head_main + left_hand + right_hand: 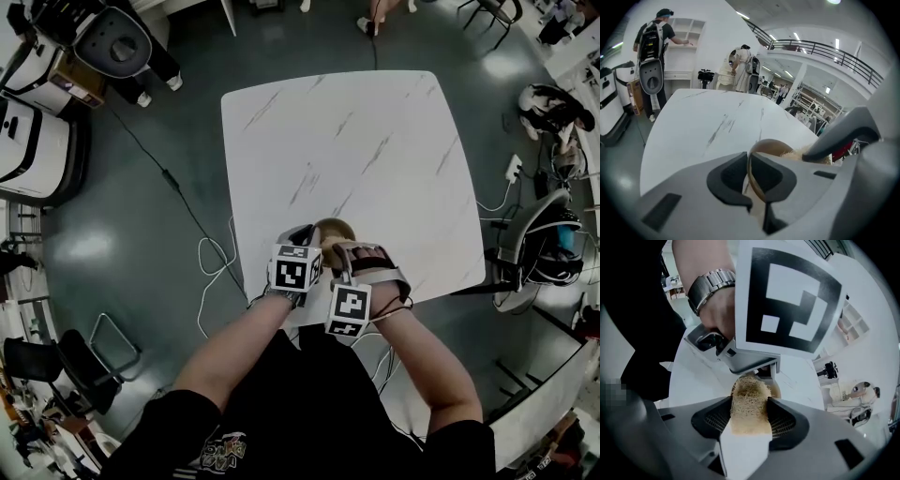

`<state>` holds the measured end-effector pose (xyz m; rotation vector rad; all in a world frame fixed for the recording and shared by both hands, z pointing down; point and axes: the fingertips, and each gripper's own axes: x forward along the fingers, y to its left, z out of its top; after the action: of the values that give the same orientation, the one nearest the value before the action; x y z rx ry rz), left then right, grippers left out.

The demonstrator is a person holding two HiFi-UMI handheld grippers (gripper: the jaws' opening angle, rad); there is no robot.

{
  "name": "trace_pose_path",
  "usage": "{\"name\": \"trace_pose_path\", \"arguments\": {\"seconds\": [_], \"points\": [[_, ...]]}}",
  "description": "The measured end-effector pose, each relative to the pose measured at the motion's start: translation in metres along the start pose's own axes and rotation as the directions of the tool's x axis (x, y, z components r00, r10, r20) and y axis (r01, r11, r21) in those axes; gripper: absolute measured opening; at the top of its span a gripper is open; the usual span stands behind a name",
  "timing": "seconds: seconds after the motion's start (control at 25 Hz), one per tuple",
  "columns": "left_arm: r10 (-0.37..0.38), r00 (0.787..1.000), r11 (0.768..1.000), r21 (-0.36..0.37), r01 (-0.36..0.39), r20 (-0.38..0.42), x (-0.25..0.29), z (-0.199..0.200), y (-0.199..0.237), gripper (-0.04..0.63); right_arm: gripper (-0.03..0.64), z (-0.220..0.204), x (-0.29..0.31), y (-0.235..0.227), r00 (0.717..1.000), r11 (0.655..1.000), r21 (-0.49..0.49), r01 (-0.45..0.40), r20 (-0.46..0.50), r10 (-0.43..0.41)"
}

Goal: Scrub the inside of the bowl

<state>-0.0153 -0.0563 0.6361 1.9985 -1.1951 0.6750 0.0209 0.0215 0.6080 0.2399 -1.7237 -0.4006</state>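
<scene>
We find the left gripper (pixel 748 180) fingers (pixel 726 176) clamped on the bowl (pixel 773 144) rim, one inside, one outside. Right gripper (pixel 749 423) fingers (pixel 712 420) clamp a loofah scrubber (pixel 749 401), its end beyond them in the bowl on the surface (pixel 356 141).

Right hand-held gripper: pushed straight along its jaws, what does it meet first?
Probably the inside of the bowl: the fibrous pad it grips leads, tip at the bowl. The left hand-held gripper, clamped on the rim, sits just beyond; depth is unclear.
</scene>
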Motion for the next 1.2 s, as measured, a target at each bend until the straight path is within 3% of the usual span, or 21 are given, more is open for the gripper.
{"name": "trace_pose_path", "arguments": {"seconds": [0.12,0.2,0.32,0.4,0.44,0.52,0.64,0.76,0.96,1.04,1.2], "points": [[-0.004,1.0,0.997,0.081,0.005,-0.013,0.001,-0.002,-0.001,0.026,0.246,-0.014,-0.001,-0.007,0.999,0.999,-0.006,0.037,-0.023,-0.037],[-0.003,1.0,0.994,0.112,0.004,-0.014,0.0,-0.003,-0.002,0.026,0.247,-0.026,-0.002,-0.015,0.998,0.997,0.056,0.058,-0.021,-0.057],[-0.005,1.0,0.993,0.116,0.007,-0.016,-0.003,-0.003,0.0,0.026,0.247,-0.042,-0.006,-0.03,0.997,0.965,0.251,0.072,0.016,-0.078],[-0.014,1.0,0.994,0.104,0.015,-0.011,-0.004,-0.002,0.0,0.026,0.247,-0.051,-0.007,-0.041,0.993,0.902,0.426,0.061,0.064,-0.098],[-0.023,1.0,0.995,0.101,0.024,-0.01,-0.003,-0.002,0.0,0.026,0.247,-0.055,-0.009,-0.046,0.989,0.851,0.523,0.037,0.102,-0.106],[-0.052,0.999,0.99,0.127,0.053,-0.009,-0.003,-0.001,-0.003,0.026,0.247,-0.06,-0.011,-0.057,0.971,0.711,0.701,-0.06,0.205,-0.121],[-0.112,0.993,0.954,0.275,0.114,-0.024,-0.001,-0.001,-0.011,0.026,0.247,-0.069,-0.004,-0.069,0.923,0.492,0.827,-0.271,0.368,-0.111],[-0.171,0.985,0.888,0.426,0.171,-0.039,0.001,-0.001,-0.02,0.026,0.247,-0.074,0.008,-0.074,0.84,0.316,0.81,-0.495,0.539,-0.067],[-0.281,0.96,0.8,0.547,0.248,-0.025,-0.006,0.002,-0.03,0.026,0.247,-0.078,0.022,-0.082,0.666,0.012,0.672,-0.741,0.736,-0.122],[-0.313,0.95,0.775,0.575,0.263,-0.012,-0.01,0.004,-0.035,0.026,0.247,-0.077,0.022,-0.083,0.605,-0.063,0.604,-0.795,0.78,-0.159],[-0.359,0.933,0.76,0.587,0.279,0.02,-0.017,0.01,-0.039,0.025,0.247,-0.076,0.02,-0.082,0.525,-0.146,0.504,-0.851,0.825,-0.209]]}}
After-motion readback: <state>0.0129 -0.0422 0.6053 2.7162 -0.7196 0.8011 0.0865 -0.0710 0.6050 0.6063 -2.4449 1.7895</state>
